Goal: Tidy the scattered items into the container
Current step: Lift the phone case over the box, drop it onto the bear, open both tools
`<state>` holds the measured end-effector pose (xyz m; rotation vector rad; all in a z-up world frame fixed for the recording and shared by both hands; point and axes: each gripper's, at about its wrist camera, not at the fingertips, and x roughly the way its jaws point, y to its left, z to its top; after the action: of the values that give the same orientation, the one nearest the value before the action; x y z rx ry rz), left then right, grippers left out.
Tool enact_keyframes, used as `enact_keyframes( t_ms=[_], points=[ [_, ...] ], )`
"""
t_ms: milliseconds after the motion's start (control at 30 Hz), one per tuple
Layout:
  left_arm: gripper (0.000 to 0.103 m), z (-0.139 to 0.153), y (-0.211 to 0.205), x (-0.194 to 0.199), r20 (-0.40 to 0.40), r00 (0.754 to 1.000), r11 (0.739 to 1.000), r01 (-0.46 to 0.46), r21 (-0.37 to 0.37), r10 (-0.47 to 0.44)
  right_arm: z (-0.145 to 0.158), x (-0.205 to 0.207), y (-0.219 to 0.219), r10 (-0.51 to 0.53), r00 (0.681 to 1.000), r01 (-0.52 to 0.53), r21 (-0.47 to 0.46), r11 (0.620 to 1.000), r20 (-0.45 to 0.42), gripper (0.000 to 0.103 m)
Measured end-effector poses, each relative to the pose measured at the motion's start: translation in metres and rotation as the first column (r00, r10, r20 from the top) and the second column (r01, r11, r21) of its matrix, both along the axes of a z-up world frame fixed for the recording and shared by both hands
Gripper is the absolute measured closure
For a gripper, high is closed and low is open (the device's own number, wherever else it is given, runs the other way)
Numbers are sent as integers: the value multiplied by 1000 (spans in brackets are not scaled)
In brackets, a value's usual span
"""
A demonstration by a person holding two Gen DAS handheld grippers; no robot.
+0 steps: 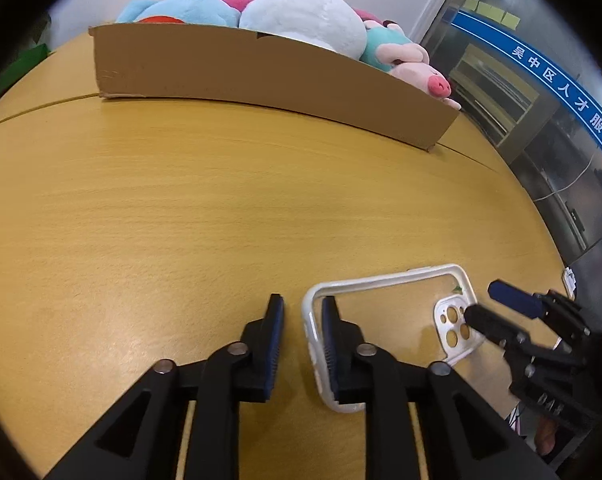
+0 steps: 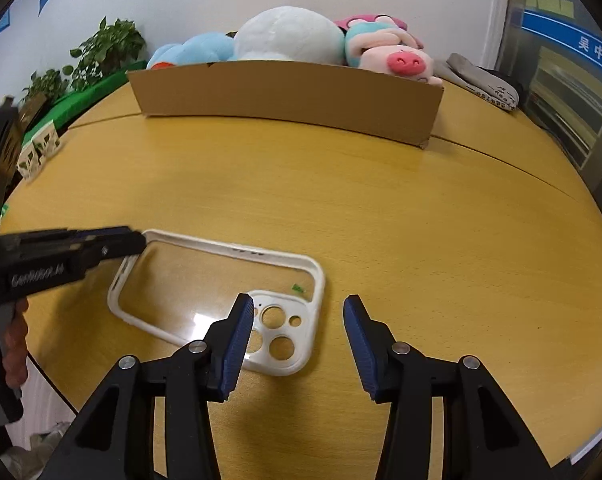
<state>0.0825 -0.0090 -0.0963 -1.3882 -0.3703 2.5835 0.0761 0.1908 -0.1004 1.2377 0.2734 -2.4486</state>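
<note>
A white-rimmed clear phone case (image 1: 381,279) (image 2: 221,248) lies flat on the wooden table (image 1: 181,200). My left gripper (image 1: 303,306) stands over its plain short end with that rim between the jaws; the right finger sits inside the case and the left finger stands clear of the rim. From the right wrist view the left gripper (image 2: 135,238) shows side-on at the case's far left corner. My right gripper (image 2: 299,308) (image 1: 483,300) is open over the camera-hole end, one finger above the cut-outs, the other outside the rim. The cardboard box (image 1: 261,68) (image 2: 293,92) stands at the back.
Plush toys (image 1: 301,16) (image 2: 289,32) fill the box, a pink pig at its right end. A grey fabric item (image 2: 485,80) lies behind it on the right. Potted plants (image 2: 109,48) and small white boxes (image 2: 37,152) edge the table's left. A glass door (image 1: 541,120) stands right.
</note>
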Motion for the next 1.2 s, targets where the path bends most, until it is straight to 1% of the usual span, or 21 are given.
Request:
enact_keyframes(
  t_ms=[33,100,133,167,233,267,300,333,400,433,567,667,767,867,967,1067,1133,1200],
  points=[
    [72,0,1,3,-3,1000,1000,2,5,-2,-2,-1,0,-3,1000,3,6,1000,7,52],
    [72,0,4,4,-10,1000,1000,10,-9,-10,-11,-3,-4,2,999,-3,19,1000,39,53],
    [72,0,7,3,-10,1000,1000,16,-23,-16,-15,-3,-6,9,998,-10,19,1000,56,56],
    [72,0,10,2,-9,1000,999,25,-33,-25,-15,-2,-8,15,999,-16,15,1000,51,61],
    [85,-1,12,1,-5,1000,999,28,-44,-28,-14,-1,-12,26,999,-26,13,1000,45,66],
    [88,-1,12,0,-3,1000,999,21,-46,-22,-15,-1,-13,24,999,-25,19,1000,42,65],
    [95,-2,9,0,-1,1000,999,9,-46,-9,-15,-1,-14,22,999,-23,24,999,39,65],
    [95,-2,7,-1,1,1000,999,-1,-44,1,-15,-1,-13,16,999,-17,21,1000,41,68],
    [96,-2,2,-1,2,1000,999,-20,-32,20,-13,-1,-10,-3,999,2,24,1000,37,83],
    [96,-2,0,-1,1,1000,999,-25,-27,25,-11,-2,-9,-7,999,7,18,1000,32,94],
    [96,10,-3,-4,-35,999,999,-29,-26,28,-1,-5,-12,-15,1000,15,17,1000,5,94],
    [96,25,-9,-11,-71,997,999,-37,-19,36,7,-10,-15,-16,1000,16,2,1000,-7,94],
    [96,48,-16,-27,-119,992,999,-38,-21,35,28,-23,-19,-13,998,11,-40,999,-55,94],
    [96,76,-21,-53,-176,984,999,-25,-38,18,61,-45,-24,-13,990,2,-75,997,-137,94],
    [96,106,-23,-85,-231,973,998,-14,-59,0,94,-79,-33,-13,975,-8,-92,996,-222,94],
    [96,141,-28,-136,-295,955,995,-10,-97,-19,120,-121,-45,-11,958,-14,-82,997,-288,94],
    [96,162,-30,-172,-329,944,992,-13,-126,-30,139,-169,-55,-5,950,-20,-77,997,-313,94],
    [96,179,-30,-217,-349,936,988,-14,-152,-41,151,-209,-61,-9,948,-17,-78,997,-319,94]
  ],
)
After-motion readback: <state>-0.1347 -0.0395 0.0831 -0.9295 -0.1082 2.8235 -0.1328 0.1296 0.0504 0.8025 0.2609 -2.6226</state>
